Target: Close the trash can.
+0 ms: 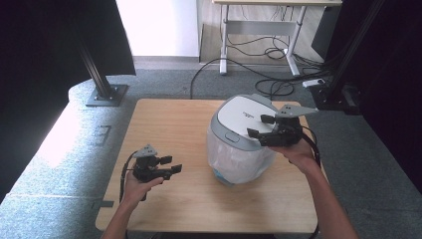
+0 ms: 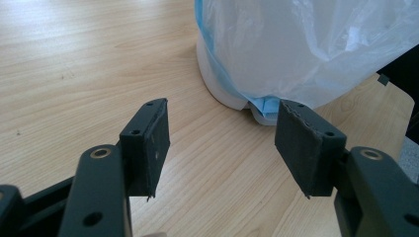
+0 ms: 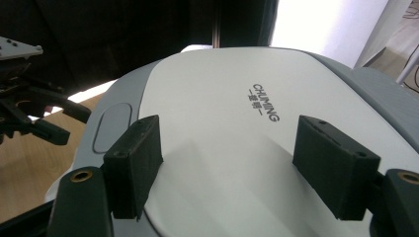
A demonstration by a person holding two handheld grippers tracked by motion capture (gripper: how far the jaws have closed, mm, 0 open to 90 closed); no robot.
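Observation:
A small waste bin (image 1: 239,149) stands right of the middle of the wooden table (image 1: 164,119). It has a white lid (image 1: 244,115) in a grey rim, and a clear plastic liner (image 2: 296,49) hangs down over its sides. My right gripper (image 1: 259,126) hovers over the right part of the lid (image 3: 222,89), jaws open with nothing between them (image 3: 227,168). To the left of the bin my left gripper (image 1: 172,164) stays low above the table, open and empty, pointing at the bin's base (image 2: 222,143). It also appears in the right gripper view (image 3: 64,122).
Grey carpet surrounds the table. A desk frame (image 1: 259,30) with loose cables (image 1: 268,84) stands at the back. Black stand posts rise at the back left (image 1: 102,84) and back right (image 1: 343,84). Bare wood lies left of and in front of the bin.

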